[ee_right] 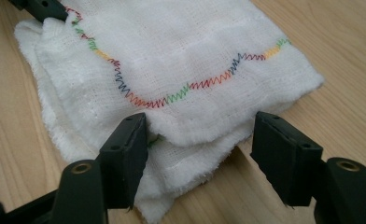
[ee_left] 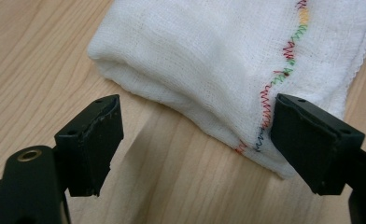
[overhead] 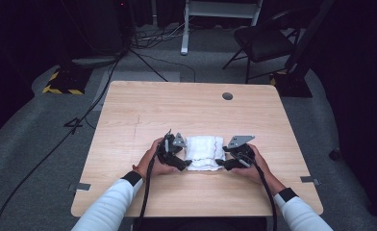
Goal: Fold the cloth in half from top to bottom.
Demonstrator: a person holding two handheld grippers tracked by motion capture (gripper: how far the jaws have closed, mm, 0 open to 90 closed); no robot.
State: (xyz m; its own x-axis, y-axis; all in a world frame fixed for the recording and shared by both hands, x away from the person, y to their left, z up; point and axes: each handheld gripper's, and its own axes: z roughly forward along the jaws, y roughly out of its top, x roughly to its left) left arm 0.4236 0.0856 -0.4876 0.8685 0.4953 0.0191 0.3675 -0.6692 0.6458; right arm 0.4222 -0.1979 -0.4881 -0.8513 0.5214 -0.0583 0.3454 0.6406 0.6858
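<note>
On the left, the left gripper (overhead: 179,155) lies low on the light wooden table (overhead: 143,110), held in a hand with a white sleeve (overhead: 110,206). Its two black jaws stand wide apart and hold nothing. One jaw has bare wood in front of it; the other sits right at the edge of the folded white cloth with bright zigzag stitching (ee_left: 218,60), and I cannot tell if it touches.

The cloth lies flat between the two grippers.

On the right, the right gripper (overhead: 225,161) points back at the cloth. Its jaws are wide apart too, gripping nothing. The cloth's fluffy edge (ee_right: 190,140) sits between them, up against one jaw and clear of the other
</note>
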